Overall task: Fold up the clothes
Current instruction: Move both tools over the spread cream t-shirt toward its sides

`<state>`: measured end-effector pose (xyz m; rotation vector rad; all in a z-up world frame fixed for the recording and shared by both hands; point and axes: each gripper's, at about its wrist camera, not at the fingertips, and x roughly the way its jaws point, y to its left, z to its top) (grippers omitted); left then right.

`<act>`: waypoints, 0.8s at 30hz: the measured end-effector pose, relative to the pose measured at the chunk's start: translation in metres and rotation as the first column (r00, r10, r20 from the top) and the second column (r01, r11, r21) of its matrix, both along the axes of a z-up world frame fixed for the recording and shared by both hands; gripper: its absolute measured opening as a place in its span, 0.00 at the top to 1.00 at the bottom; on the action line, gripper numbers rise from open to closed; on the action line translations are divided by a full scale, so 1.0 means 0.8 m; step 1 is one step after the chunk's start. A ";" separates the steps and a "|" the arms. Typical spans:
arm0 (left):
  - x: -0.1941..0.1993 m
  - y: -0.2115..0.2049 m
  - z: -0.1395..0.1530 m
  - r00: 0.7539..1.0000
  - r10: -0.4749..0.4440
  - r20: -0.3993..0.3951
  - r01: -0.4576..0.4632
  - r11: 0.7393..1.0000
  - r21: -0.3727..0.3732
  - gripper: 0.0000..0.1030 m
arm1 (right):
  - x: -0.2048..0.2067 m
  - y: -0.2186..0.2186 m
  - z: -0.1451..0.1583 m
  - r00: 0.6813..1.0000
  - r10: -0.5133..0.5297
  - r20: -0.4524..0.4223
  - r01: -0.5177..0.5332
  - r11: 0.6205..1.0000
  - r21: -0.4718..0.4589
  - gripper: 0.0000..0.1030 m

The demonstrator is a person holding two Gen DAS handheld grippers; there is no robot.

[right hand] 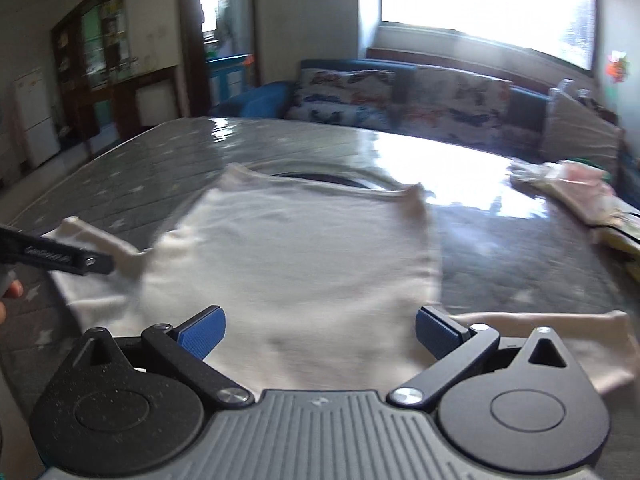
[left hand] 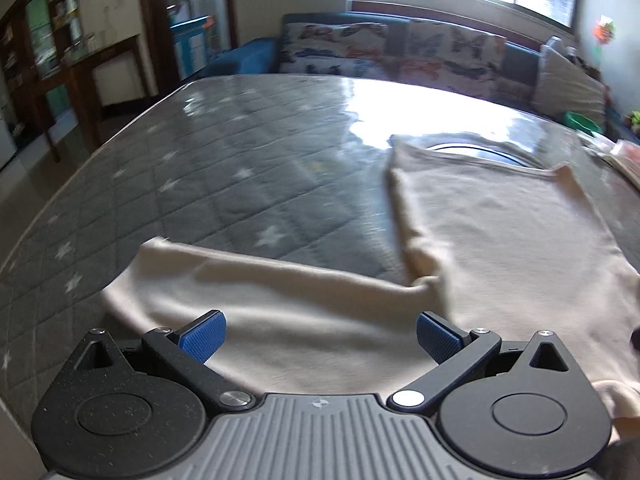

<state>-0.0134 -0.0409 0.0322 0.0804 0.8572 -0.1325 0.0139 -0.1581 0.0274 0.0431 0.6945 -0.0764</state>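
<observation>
A cream long-sleeved shirt (left hand: 500,232) lies flat on a grey star-patterned quilted mattress (left hand: 220,168), its neck opening at the far end. Its left sleeve (left hand: 240,284) stretches out to the left. My left gripper (left hand: 320,336) is open and empty, just above the sleeve near the shirt's near edge. In the right wrist view the shirt (right hand: 304,248) fills the middle and its right sleeve (right hand: 560,328) runs to the right. My right gripper (right hand: 320,336) is open and empty over the shirt's near part. The left gripper (right hand: 76,260) shows at the left, by the left sleeve.
A sofa with butterfly-print cushions (left hand: 400,52) runs behind the mattress under a bright window. More folded fabric (right hand: 580,196) lies on the mattress at the far right. Dark wooden shelves (left hand: 48,48) stand at the left.
</observation>
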 end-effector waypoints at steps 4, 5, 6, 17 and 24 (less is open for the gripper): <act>-0.004 -0.039 0.001 0.997 -0.080 -0.004 0.080 0.997 0.001 0.00 | -0.020 -0.054 -0.002 0.991 -0.133 -0.004 0.133 0.991 -0.020 0.02; -0.006 -0.049 0.001 0.995 -0.104 -0.002 0.104 0.995 0.002 0.00 | -0.027 -0.075 -0.005 0.983 -0.184 -0.008 0.183 0.983 -0.025 0.04; -0.009 -0.059 0.001 0.992 -0.129 0.000 0.129 0.992 0.003 0.00 | -0.033 -0.092 -0.006 0.975 -0.221 -0.012 0.221 0.975 -0.023 0.06; -0.036 -0.158 -0.005 0.938 -0.348 -0.015 0.348 0.938 -0.003 0.00 | -0.069 -0.237 -0.036 0.850 -0.525 -0.052 0.527 0.850 0.029 0.23; -0.049 -0.198 -0.008 0.911 -0.411 -0.031 0.411 0.911 0.019 0.00 | -0.066 -0.259 -0.050 0.833 -0.551 -0.058 0.554 0.830 0.065 0.43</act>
